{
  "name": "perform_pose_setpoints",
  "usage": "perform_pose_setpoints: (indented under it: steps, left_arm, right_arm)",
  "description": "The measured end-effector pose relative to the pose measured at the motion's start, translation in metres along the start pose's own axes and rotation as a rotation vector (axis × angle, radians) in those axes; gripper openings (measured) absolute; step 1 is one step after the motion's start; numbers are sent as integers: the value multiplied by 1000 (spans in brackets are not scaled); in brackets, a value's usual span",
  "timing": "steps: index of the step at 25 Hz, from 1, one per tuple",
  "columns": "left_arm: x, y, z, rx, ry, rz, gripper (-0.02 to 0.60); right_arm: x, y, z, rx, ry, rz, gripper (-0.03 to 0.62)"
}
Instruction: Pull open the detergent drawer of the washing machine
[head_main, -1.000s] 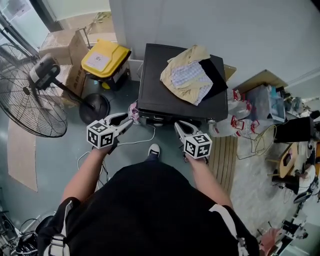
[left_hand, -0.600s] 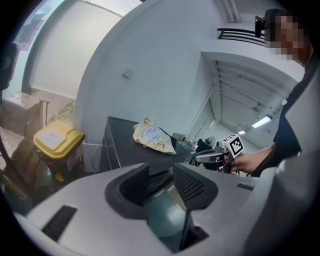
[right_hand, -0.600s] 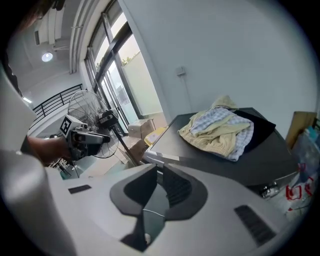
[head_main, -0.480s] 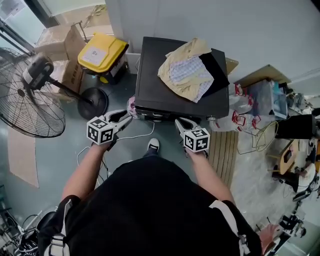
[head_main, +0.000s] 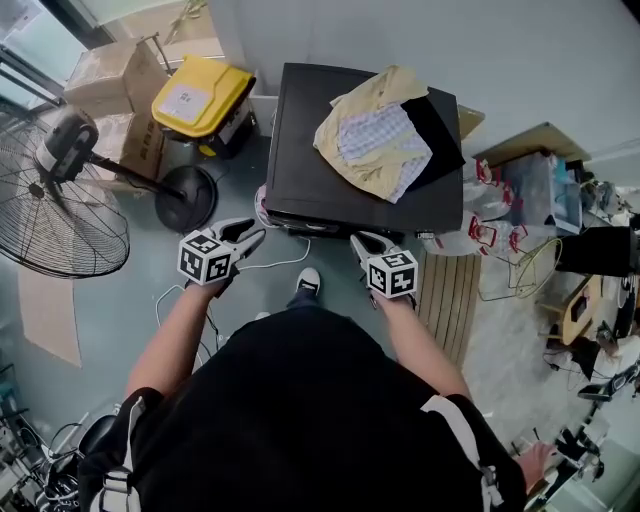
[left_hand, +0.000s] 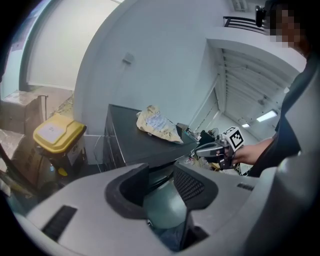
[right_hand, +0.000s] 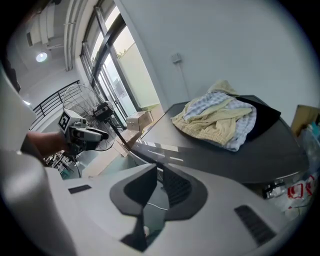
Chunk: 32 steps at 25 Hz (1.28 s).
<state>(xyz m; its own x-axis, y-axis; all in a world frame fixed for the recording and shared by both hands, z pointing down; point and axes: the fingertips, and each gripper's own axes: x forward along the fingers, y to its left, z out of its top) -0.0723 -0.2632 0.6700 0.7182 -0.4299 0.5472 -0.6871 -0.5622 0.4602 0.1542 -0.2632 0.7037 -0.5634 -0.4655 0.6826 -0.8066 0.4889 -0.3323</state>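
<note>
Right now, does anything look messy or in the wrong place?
Yes: a heap of clothes lies on top of the washing machine, and a white cable trails loose across the floor near the shoe.

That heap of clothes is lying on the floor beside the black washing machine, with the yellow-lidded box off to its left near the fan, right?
Not quite. The head view shows the heap of clothes lying on top of the black washing machine, not on the floor beside it. The yellow-lidded box is indeed off to its left near the fan.

Grey floor (head_main: 105, 295), white wall (head_main: 500, 60) — fan (head_main: 55, 215) & boxes (head_main: 105, 85).
</note>
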Motion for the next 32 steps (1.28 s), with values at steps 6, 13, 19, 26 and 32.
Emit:
perform_pose_setpoints:
  steps: [6, 13, 19, 26, 32]
  left_arm:
    - [16, 14, -9, -1, 37, 30, 161]
    - [32, 30, -26, -22, 81, 42, 161]
    - [44, 37, -35, -18, 115, 40, 161]
    - [56, 43, -44, -10, 149, 41, 161]
    - [63, 51, -56, -7, 186, 50, 161]
  right_arm:
    - [11, -8, -4, 10, 23, 19, 37]
    - [26, -8, -11, 8, 51, 49, 37]
    - [39, -8, -18, 5, 79, 71, 48]
    - [51, -9, -28, 1, 115, 90, 57]
    - [58, -9, -35, -5, 139, 107, 60]
